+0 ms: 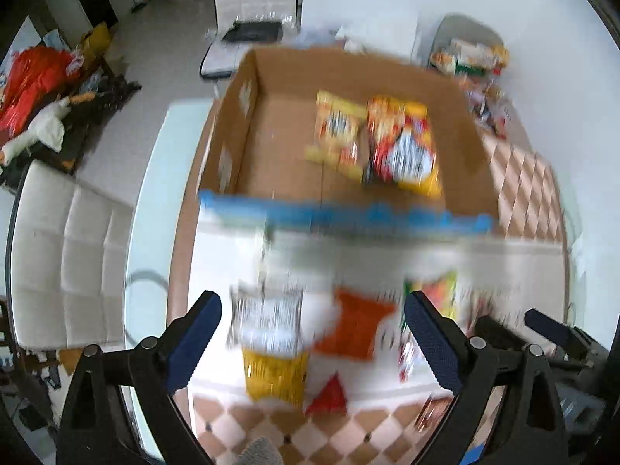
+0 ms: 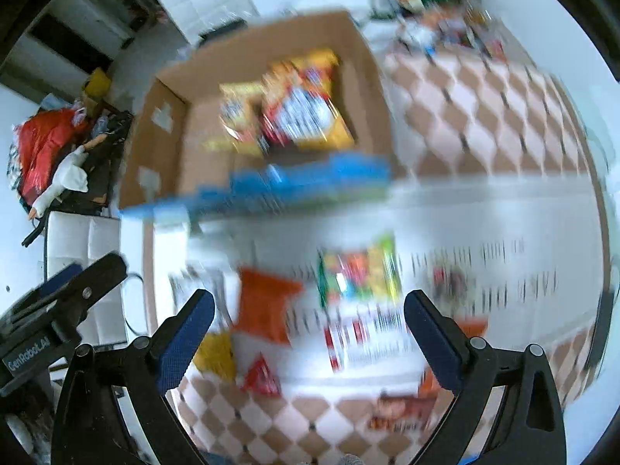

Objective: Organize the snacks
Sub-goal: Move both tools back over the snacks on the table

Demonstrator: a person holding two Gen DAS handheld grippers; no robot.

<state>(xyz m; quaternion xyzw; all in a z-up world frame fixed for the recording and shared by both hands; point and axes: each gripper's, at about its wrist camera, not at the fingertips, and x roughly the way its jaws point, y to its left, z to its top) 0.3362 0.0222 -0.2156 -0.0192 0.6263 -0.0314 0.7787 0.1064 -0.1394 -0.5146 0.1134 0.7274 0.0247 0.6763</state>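
To your left you see a white padded chair (image 1: 66,248) beside the desk (image 1: 155,178). Farther off, a red bag (image 1: 35,77) and a white stuffed goose (image 1: 42,131) lie on a dark bench.

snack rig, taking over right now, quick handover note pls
Left gripper: open, nothing held.
Right gripper: open, nothing held.
Cardboard box sits on the checkered tablecloth; two snack packs already in it, yellow pack and red-yellow pack.
Left: loose snacks on the white sheet in front of the box, orange packet and multicolour pack among them. Frames are blurred, so no count.
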